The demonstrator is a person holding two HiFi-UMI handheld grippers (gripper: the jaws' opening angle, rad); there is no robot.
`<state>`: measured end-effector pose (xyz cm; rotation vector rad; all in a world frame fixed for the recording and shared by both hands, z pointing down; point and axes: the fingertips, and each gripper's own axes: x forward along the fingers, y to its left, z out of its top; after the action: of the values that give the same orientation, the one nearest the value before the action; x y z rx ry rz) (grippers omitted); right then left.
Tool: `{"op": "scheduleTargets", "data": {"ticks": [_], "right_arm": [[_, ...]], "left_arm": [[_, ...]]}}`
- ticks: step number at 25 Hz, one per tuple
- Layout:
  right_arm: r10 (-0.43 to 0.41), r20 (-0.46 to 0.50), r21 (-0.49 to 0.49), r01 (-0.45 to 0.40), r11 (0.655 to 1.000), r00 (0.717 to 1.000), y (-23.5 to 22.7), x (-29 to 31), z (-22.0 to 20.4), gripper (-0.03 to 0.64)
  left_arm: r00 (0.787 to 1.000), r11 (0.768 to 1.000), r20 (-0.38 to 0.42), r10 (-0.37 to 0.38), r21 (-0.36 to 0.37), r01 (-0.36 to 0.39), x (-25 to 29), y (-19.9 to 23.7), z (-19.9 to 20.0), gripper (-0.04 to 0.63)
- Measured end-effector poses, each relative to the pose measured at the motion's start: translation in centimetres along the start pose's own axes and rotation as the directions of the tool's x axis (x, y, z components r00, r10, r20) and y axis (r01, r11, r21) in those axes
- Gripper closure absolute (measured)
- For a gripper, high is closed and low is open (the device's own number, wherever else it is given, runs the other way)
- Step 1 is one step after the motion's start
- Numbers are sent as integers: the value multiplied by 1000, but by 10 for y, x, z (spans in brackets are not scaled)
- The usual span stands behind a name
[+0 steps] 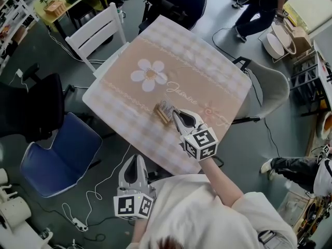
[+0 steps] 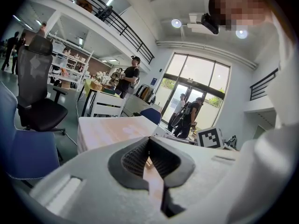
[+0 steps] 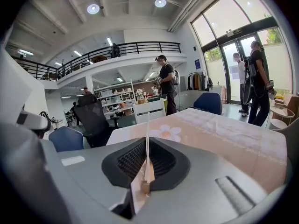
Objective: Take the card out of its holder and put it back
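The head view looks steeply down on the table (image 1: 207, 61); both gripper views look low across it.

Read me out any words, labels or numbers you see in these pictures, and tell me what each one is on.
"Jasmine", in cursive, on the tablecloth, beside its white flower.
Marker cubes: black-and-white square patterns only, no letters.
Blue wall sign: too small to read.
Card: seen edge-on, no print visible.
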<state>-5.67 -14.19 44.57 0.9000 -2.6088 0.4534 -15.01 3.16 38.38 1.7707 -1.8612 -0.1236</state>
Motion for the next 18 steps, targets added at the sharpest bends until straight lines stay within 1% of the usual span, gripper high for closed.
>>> {"op": "scheduleTargets", "data": {"ticks": [6, 11, 14, 18], "right_arm": [[-1, -7, -8, 1, 1000, 1000, -1, 2, -3, 601], [0, -7, -46, -1, 999, 1000, 2, 4, -3, 603], [2, -9, -52, -2, 999, 1000, 2, 4, -4, 603], [9, -61, -66, -13, 998, 998, 4, 9, -19, 603]], "left_arm": [[1000, 1000, -4, 1, 2, -1, 1, 1, -1, 592], [1000, 1000, -8, 1, 4, -1, 0, 2, -1, 592], [1000, 1000, -5, 5, 0, -5, -1, 3, 0, 592], [1000, 1000, -2, 7, 2, -7, -3, 2, 1, 592]]}}
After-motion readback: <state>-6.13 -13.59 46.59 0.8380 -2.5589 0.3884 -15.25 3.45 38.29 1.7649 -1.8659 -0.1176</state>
